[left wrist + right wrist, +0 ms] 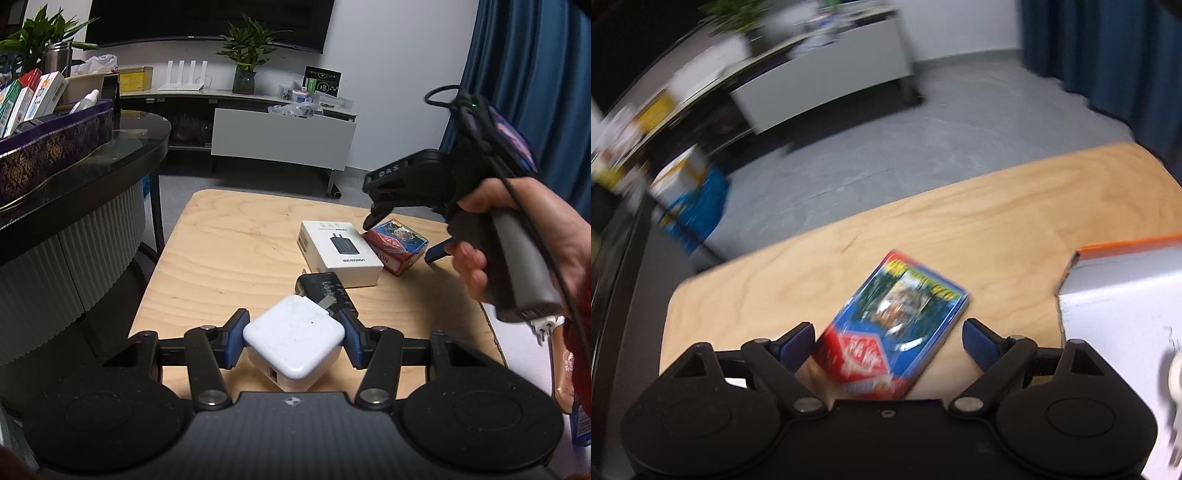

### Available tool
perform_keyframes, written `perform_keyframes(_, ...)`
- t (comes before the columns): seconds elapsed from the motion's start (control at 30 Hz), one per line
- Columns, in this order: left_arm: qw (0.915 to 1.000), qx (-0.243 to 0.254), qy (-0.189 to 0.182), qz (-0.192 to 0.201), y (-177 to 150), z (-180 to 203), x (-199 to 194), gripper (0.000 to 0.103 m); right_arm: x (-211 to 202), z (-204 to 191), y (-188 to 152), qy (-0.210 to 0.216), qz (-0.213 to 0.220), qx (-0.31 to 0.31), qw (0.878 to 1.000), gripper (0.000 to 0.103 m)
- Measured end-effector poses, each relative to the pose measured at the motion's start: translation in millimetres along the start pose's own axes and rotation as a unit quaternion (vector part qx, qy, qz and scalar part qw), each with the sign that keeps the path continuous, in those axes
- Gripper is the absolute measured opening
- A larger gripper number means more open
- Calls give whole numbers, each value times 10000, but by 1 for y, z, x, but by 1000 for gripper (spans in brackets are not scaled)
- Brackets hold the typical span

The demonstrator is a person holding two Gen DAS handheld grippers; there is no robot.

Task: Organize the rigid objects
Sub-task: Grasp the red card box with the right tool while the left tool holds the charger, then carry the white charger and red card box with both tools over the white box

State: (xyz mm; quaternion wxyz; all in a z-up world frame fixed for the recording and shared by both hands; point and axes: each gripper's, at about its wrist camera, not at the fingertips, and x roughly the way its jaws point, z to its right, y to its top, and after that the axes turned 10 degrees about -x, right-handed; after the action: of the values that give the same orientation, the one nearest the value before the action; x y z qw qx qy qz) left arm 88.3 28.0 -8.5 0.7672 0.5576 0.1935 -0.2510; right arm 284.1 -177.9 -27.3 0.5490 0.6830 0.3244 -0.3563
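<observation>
Jaws of left gripper [294,334] clamped on white charger [293,341], pads pressed to two opposite sides, charger lifted a little above table [229,251]. Just ahead of those jaws, black adapter [327,291]; beyond it, white box [338,251] touching red-blue pack [397,245]. Jaws of right gripper [888,341] spread wide, straddling red-blue pack [894,325], which lies flat and skewed between them; left pad looks near or at the pack's corner, right pad clearly apart. Grey box with orange edge [1123,280] off to the right of those jaws. Right view blurred, so fine contact hard to judge. For a sound pick: square the wrist to the pack's long sides first, settle low, then close evenly on the long sides rather than a corner. Likely to slip or twist otherwise. Meanwhile, hold charger level and clear of adapter.
</observation>
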Motion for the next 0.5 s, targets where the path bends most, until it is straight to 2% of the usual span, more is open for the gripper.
perform_keyframes(0.17,10000,29,56,30,0,0,0,53,12,-29,-4,-641,92,-918,9937,100)
perform_keyframes(0.27,10000,13,60,58,1,0,-2,53,4,-30,-16,-522,367,-1195,9908,73)
perform_keyframes(0.3,10000,14,57,69,2,0,-3,53,0,-28,-19,-476,381,-1267,9901,70)
perform_keyframes(0.5,9999,106,-50,117,0,10,-13,53,-41,0,-54,-1,624,-1526,9863,70)
